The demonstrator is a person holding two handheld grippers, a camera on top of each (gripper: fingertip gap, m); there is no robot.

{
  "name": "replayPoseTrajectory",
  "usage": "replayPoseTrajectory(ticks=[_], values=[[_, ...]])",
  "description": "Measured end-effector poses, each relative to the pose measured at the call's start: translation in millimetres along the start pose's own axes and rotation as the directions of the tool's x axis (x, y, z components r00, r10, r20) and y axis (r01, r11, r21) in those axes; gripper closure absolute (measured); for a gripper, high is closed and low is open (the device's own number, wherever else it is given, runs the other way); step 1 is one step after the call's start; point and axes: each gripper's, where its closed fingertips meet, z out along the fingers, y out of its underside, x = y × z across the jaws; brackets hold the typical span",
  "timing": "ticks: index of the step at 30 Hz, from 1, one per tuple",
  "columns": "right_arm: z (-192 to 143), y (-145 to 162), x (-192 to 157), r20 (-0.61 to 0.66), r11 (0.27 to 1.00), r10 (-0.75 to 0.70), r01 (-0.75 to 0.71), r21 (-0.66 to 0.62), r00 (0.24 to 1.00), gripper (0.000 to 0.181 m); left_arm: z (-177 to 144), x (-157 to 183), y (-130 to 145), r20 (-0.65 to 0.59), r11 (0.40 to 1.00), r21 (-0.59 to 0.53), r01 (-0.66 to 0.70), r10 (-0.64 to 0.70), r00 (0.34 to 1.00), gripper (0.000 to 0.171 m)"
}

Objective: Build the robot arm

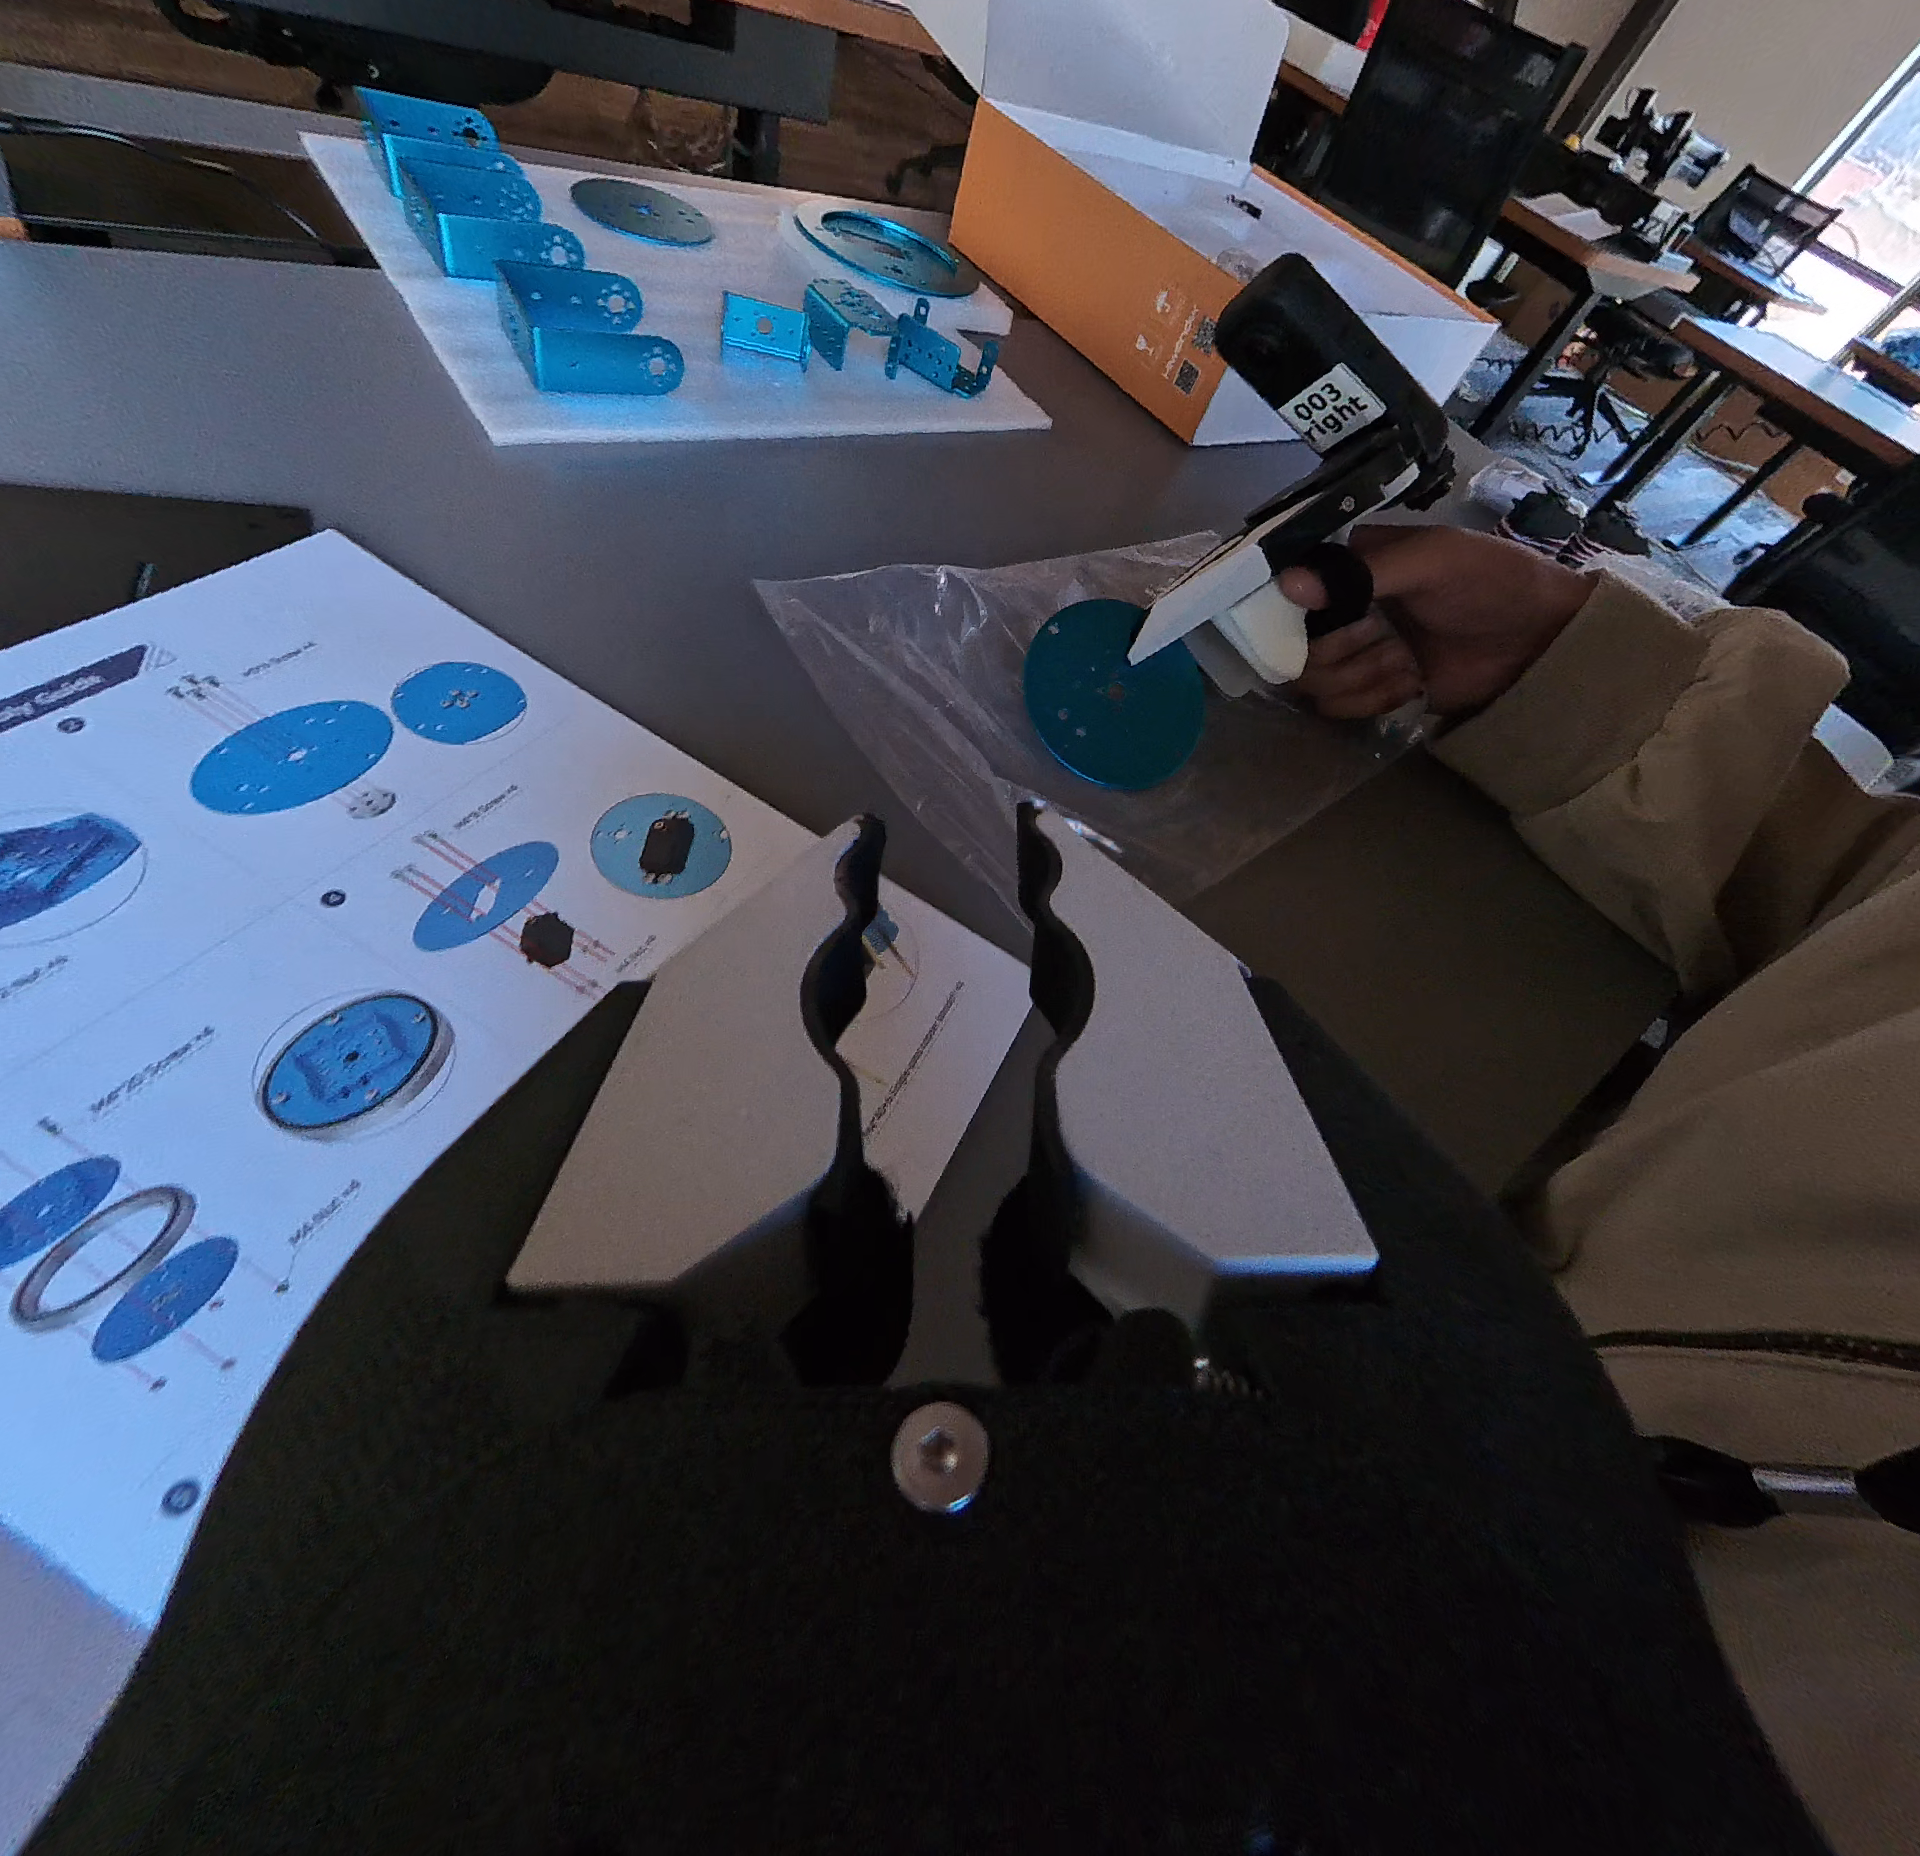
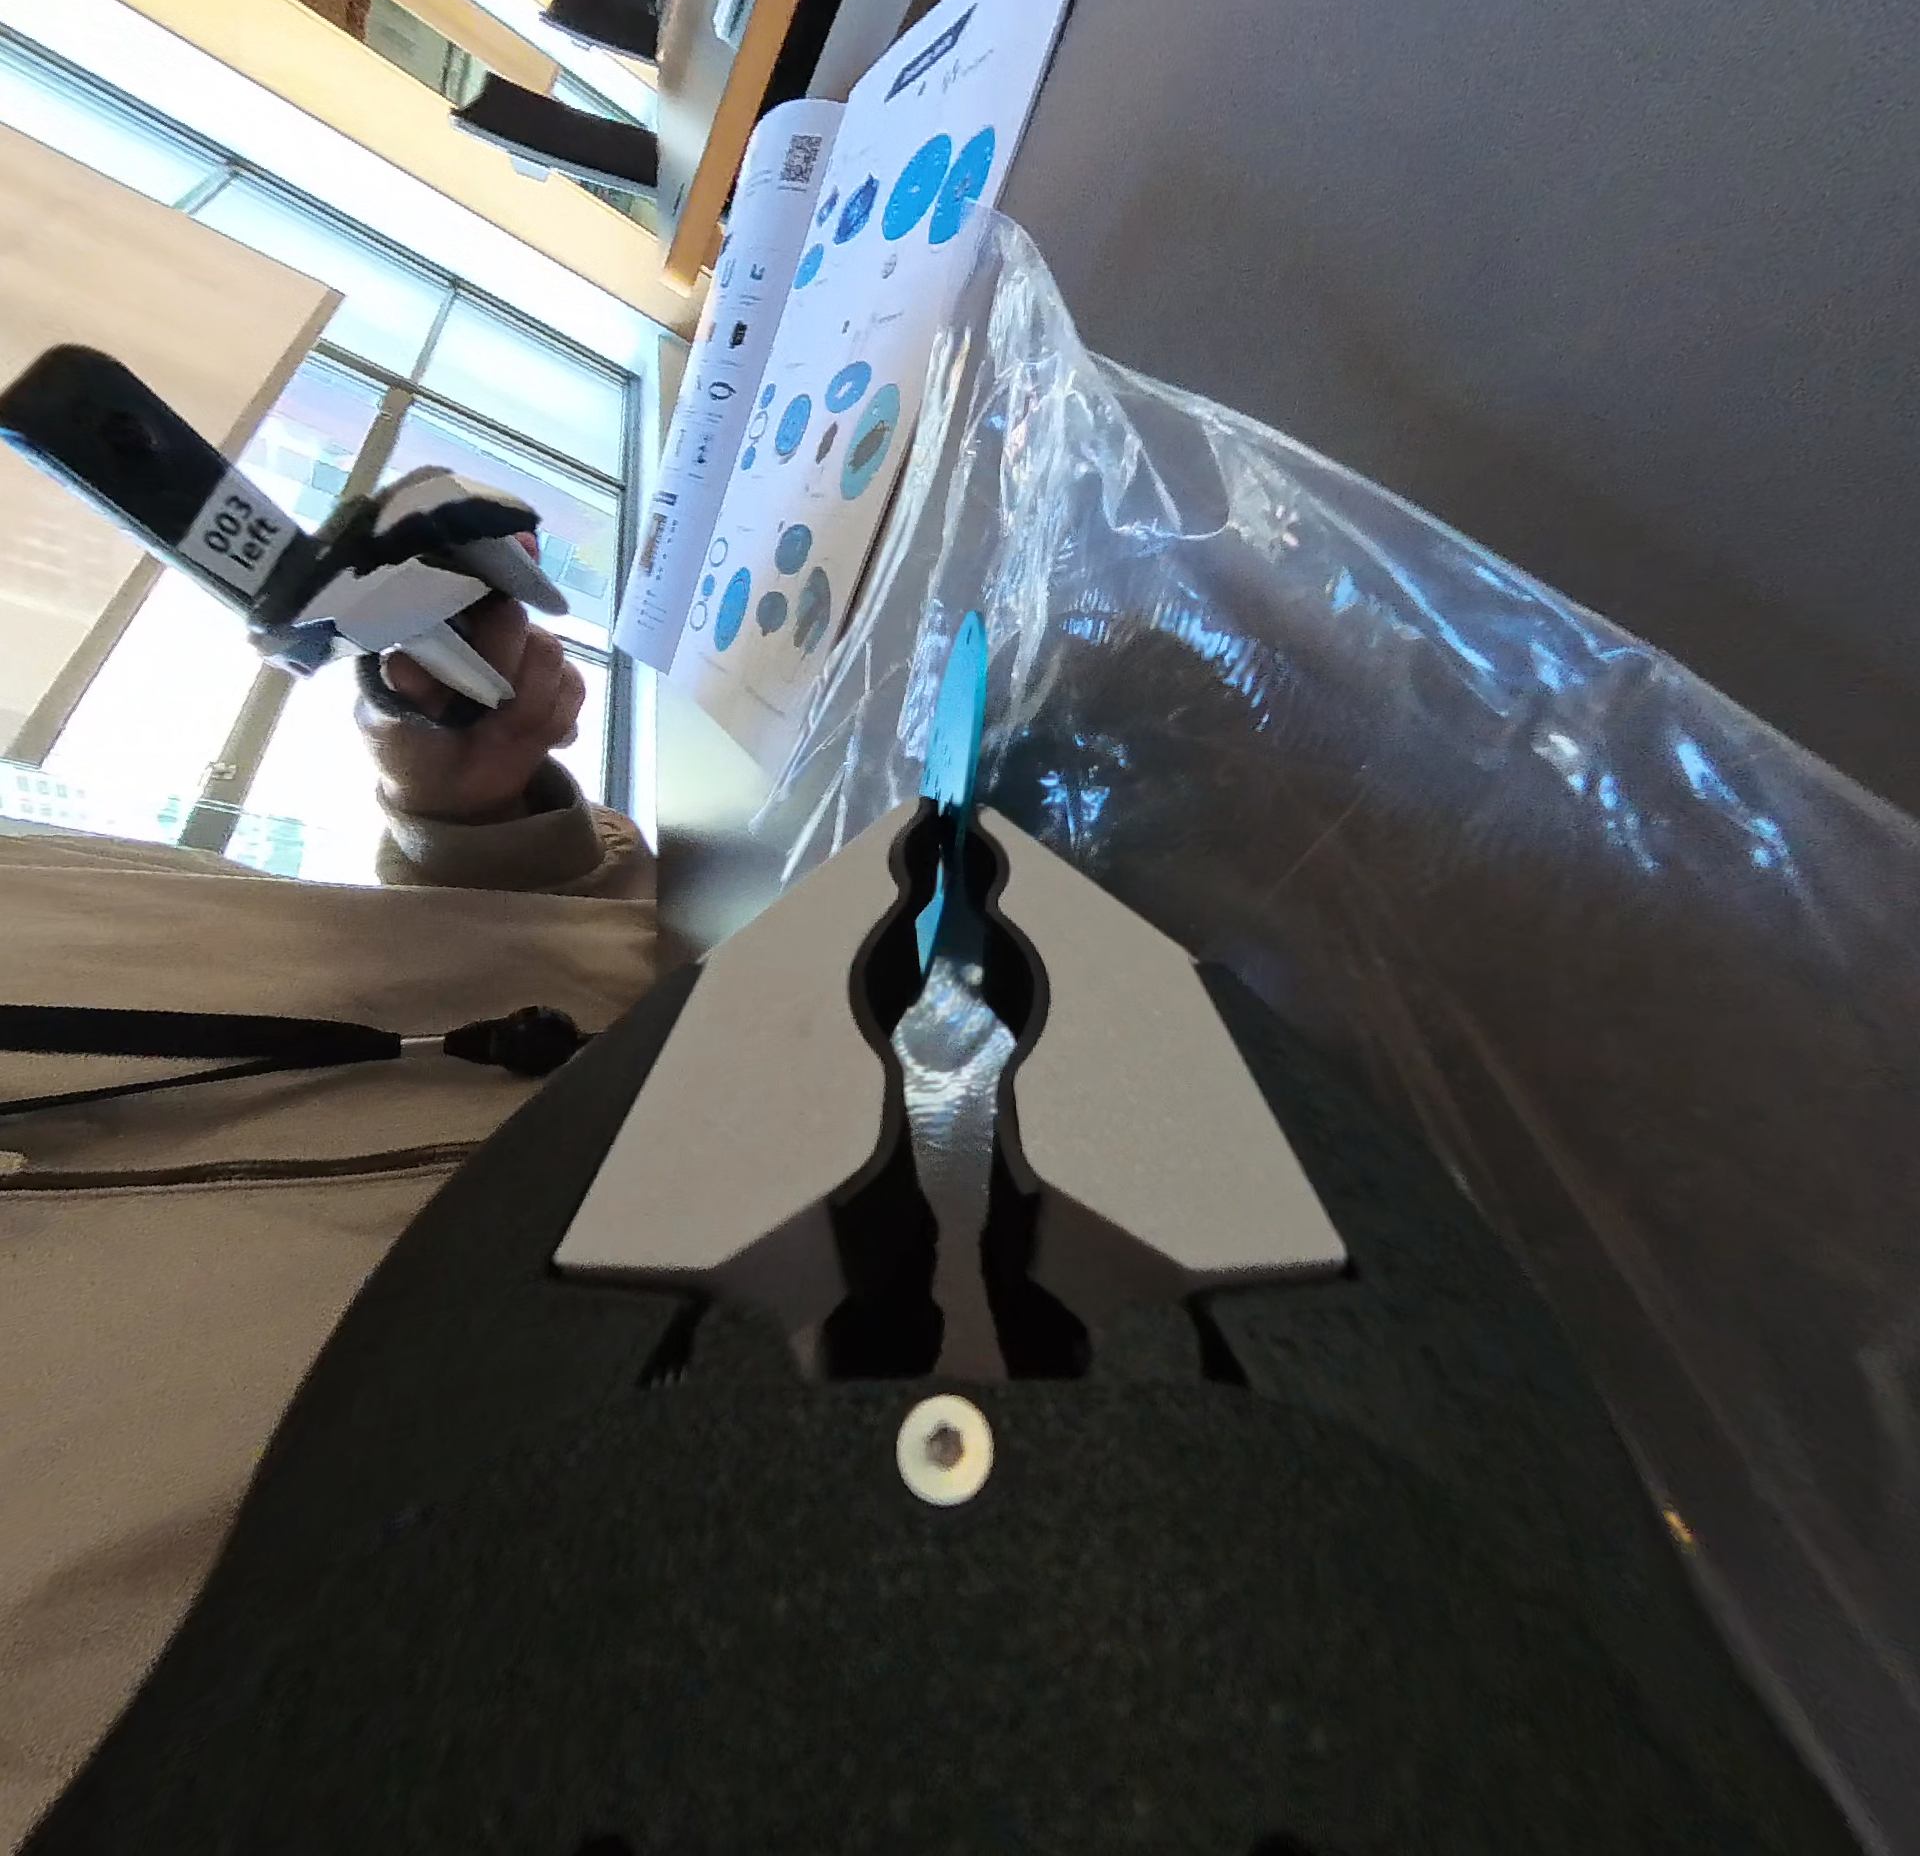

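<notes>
Disc [image 1: 1096, 713], blue and round, sits on edge over a clear bag [image 1: 935, 663] on the grey table [image 1: 623, 518], gripped at its rim by the right gripper [image 1: 1148, 643].

Surroundings, largest first:
- Table: carries all items below.
- Printed sheet [image 1: 312, 923] with blue part diagrams lies flat at the left, under the left gripper [image 1: 951, 840].
- Orange box [image 1: 1081, 268] with a raised white lid stands at the far side.
- White foam pad [image 1: 665, 352] beside the box bears blue brackets [image 1: 561, 310] and two flat plates [image 1: 644, 208].
- Bag: crumpled, spread beneath and behind the disc; in the right wrist view a fold of it [image 2: 1351, 663] rises beside the disc [image 2: 961, 705].

Fingers:
- Right gripper [image 2: 951, 830]: tips nearly together, clamping the disc edge, with bag film caught between the fingers farther back.
- Left gripper: parted by a narrow gap, holding nothing, tips above the sheet edge.

Pose:
- Right hand [image 1: 1423, 627] grasps its handle, gripper angled down toward the table.
- Left hand [image 2: 478, 705] holds its gripper raised clear of the table.
</notes>
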Motion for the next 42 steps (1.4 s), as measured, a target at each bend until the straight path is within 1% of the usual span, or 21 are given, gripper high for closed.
replayPoseTrajectory(ticks=[5,10,16,20,23,28,35,37,42], values=[[-1,1,2,-0.007,1.0,0.016,-0.016,0.006,1.0,0.178,-12,-6,5,0.027,1.0,0.011,0.006,-0.006,1.0,0.147],[-3,1,1,-0.012,1.0,0.02,-0.02,0.022,1.0,0.179,-14,-8,3,0.025,1.0,0.02,0.017,-0.018,1.0,0.147],[-8,1,17,-0.144,1.0,-0.01,0.01,0.002,0.99,0.17,-6,-8,5,0.047,1.0,-0.006,-0.005,0.005,0.999,0.147],[-9,2,19,-0.17,0.999,-0.034,0.033,-0.011,0.985,0.169,-1,-5,4,0.045,1.0,-0.016,-0.012,0.013,0.999,0.147],[-11,3,20,-0.217,0.995,-0.1,0.093,-0.04,0.971,0.166,3,-2,3,0.036,1.0,-0.016,-0.016,0.016,0.999,0.147],[-14,2,24,-0.32,0.965,-0.261,0.242,-0.1,0.911,0.161,7,1,4,0.029,0.999,-0.026,-0.02,0.02,0.999,0.147],[-18,-1,30,-0.419,0.896,-0.443,0.401,-0.189,0.793,0.156,10,2,5,0.023,0.999,-0.032,-0.018,0.019,1.0,0.147],[-19,-2,31,-0.43,0.884,-0.467,0.424,-0.198,0.773,0.156,10,2,6,0.021,0.999,-0.032,-0.017,0.018,1.0,0.147],[-19,-1,32,-0.427,0.879,-0.475,0.432,-0.199,0.769,0.156,12,3,9,0.016,0.999,-0.036,-0.011,0.012,1.0,0.147]])
